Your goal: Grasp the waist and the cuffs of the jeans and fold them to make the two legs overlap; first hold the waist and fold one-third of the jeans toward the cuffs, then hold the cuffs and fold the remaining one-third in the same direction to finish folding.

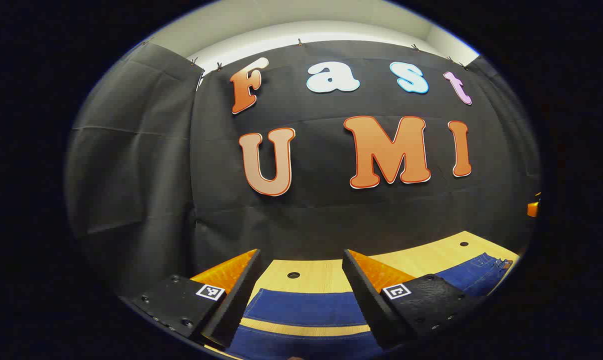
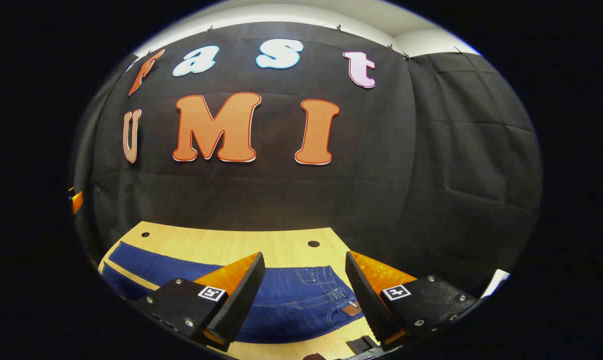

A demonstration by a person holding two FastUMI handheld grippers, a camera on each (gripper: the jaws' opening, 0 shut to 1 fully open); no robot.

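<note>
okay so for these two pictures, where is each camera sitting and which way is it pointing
Left gripper view: rides the left gripper, facing the booth wall over the jeans legs; own open jaws at bottom.
Right gripper view: rides the right gripper, facing the same wall over the jeans' waist; own open jaws at bottom.
Shared: jeans, wooden table, wall.

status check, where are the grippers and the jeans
Left hand-held gripper open over the legs. Right hand-held gripper open over the waist. Jeans flat on the wooden table, unfolded. Nothing blocking.
</note>
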